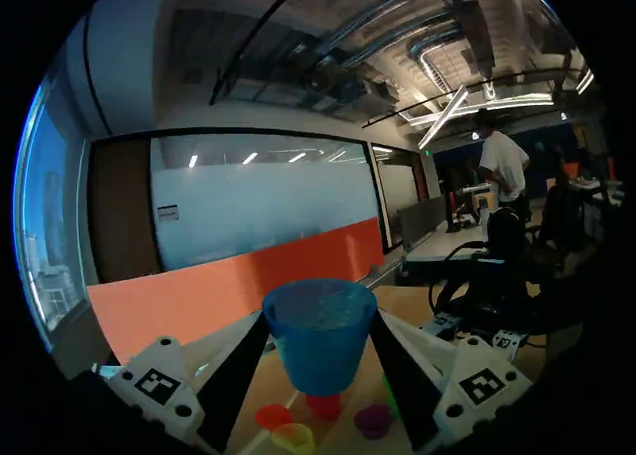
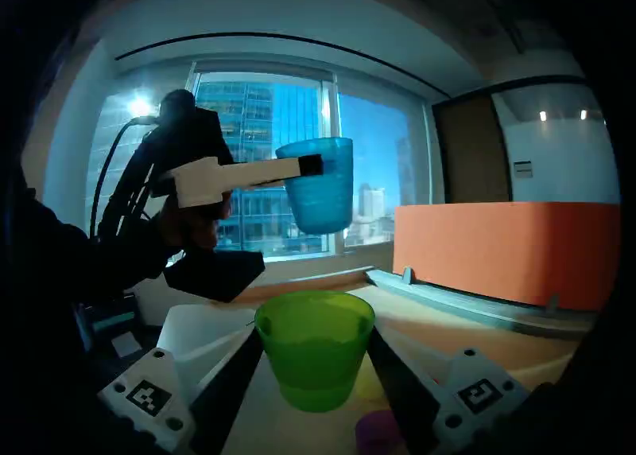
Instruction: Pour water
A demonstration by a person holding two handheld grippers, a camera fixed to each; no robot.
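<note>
Gripping a translucent blue plastic cup point(image 1: 318, 340) by its two opposite side walls, the left gripper point(image 1: 319, 316) is seen with its jaws closed on the cup just below the rim. A translucent green plastic cup point(image 2: 314, 351) is clamped the same way in the right gripper point(image 2: 315, 336), whose jaws press on either side of its upper wall. In the right gripper view the blue cup is held high in the air, above and beyond the green one and well apart from it, while the green cup is carried low over the pale wooden table point(image 2: 445, 320). Both cups are judged to be light, thin-walled and somewhat flexible, so that a hard squeeze would bow the wall and a loose one would let the smooth, tapered plastic slip downward. The hold is best kept high on the wall, where the cup is widest and the rim stiffens it. A darker band in the lower half of the green cup may be water, but this cannot be told for certain; what the blue cup contains cannot be made out. Each cup's long axis is close to vertical, mouth up and narrow base down, so neither is tipped for pouring yet. Four small coloured cups point(image 1: 324, 406) are seen on the table below the blue cup.
</note>
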